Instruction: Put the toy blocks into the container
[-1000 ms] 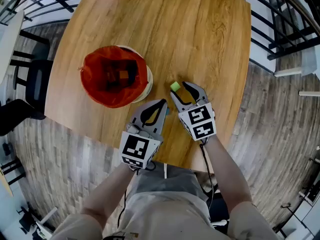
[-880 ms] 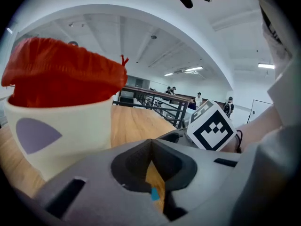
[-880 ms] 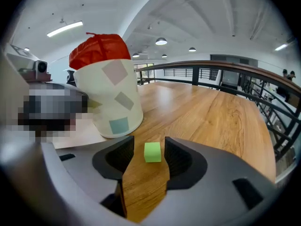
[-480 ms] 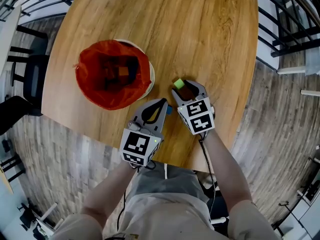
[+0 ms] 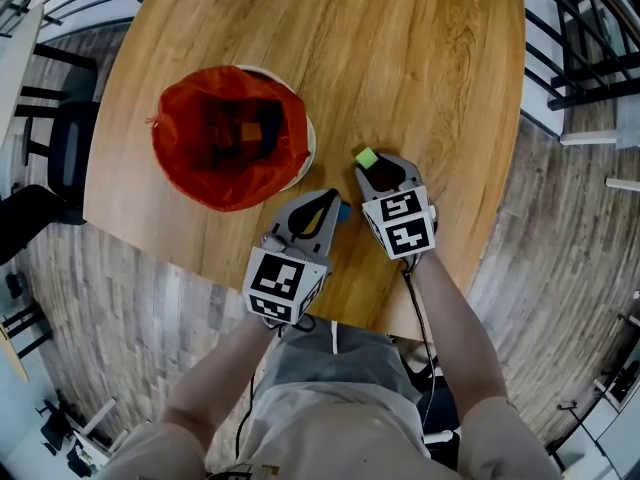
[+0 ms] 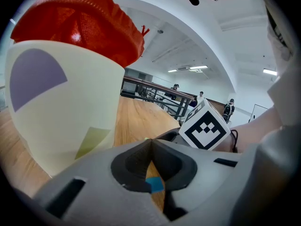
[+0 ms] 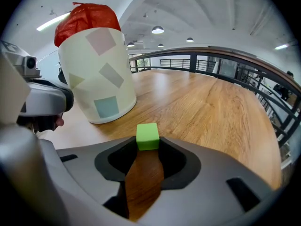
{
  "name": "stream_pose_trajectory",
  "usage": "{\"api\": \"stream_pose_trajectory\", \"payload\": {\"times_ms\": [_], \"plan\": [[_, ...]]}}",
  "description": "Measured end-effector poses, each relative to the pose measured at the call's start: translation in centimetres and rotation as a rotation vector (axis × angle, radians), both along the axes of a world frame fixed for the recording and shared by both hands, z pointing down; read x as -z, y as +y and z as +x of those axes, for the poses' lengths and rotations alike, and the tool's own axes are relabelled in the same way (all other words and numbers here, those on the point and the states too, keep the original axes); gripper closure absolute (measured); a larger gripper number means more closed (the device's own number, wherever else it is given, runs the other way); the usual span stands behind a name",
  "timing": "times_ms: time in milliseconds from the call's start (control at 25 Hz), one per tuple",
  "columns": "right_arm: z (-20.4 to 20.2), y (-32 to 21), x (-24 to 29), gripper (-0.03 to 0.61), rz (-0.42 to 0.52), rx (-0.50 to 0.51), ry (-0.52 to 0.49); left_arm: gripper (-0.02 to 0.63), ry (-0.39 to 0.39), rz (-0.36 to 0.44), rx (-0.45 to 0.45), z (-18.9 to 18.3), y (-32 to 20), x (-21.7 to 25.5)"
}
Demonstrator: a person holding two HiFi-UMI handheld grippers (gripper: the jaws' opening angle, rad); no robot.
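A small green block [image 5: 366, 156] [image 7: 147, 135] rests on the wooden table [image 5: 420, 58]. My right gripper [image 5: 372, 165] [image 7: 147, 139] has just been closing; its fingertips now touch both sides of the block. My left gripper [image 5: 328, 197] [image 6: 150, 143] is beside it, jaw tips together. A blue block [image 5: 344, 211] [image 6: 154, 185] shows through the gap behind those tips; I cannot tell if it is held. The cream container [image 5: 305, 153] [image 6: 61, 107] [image 7: 101, 79] with a red mesh liner [image 5: 225, 133] stands to the left, several blocks inside.
The table's near edge [image 5: 330, 313] lies just under both grippers. A dark chair [image 5: 60, 158] stands at the left. Black railings [image 5: 580, 58] run beyond the table's far and right sides.
Both grippers have sunk toward the table. The right jaws, wide open with the green block just ahead of them, now hold it between their tips.
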State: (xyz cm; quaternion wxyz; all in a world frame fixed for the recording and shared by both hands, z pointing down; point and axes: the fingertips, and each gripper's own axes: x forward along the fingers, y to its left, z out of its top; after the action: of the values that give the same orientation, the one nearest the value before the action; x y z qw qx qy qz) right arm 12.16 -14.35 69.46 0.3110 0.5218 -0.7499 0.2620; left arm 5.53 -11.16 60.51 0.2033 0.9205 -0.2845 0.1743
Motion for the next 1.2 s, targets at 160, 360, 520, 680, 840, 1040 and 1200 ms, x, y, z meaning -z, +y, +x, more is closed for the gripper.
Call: {"api": "stream_pose_trajectory", "payload": {"times_ms": [160, 360, 520, 680, 840, 1040, 1200], "plan": [[0.1, 0.0, 0.7, 0.428, 0.019, -0.012, -0.015, 0.603, 0.002, 0.005, 0.002, -0.1, -0.1, 0.4], [0.5, -0.3, 3.8, 0.428, 0.076, -0.028, -0.022, 0.603, 0.020, 0.026, 0.001, 0.2, -0.1, 2.2], [1.0, -0.5, 7.6, 0.428, 0.142, -0.036, -0.024, 0.603, 0.042, 0.057, -0.007, 0.8, 0.2, 4.6], [1.6, -0.4, 12.2, 0.428, 0.218, -0.046, -0.025, 0.603, 0.068, 0.093, -0.020, 1.3, 0.6, 7.8], [2.0, -0.1, 17.7, 0.428, 0.310, -0.051, -0.028, 0.603, 0.104, 0.140, -0.034, 1.8, 1.2, 11.9], [1.8, 1.4, 25.6, 0.429, 0.435, -0.053, -0.040, 0.603, 0.157, 0.215, -0.032, 1.5, 2.1, 18.2], [1.4, 2.9, 32.4, 0.430, 0.555, -0.054, -0.055, 0.603, 0.196, 0.295, -0.023, 0.7, 2.4, 23.8]]}}
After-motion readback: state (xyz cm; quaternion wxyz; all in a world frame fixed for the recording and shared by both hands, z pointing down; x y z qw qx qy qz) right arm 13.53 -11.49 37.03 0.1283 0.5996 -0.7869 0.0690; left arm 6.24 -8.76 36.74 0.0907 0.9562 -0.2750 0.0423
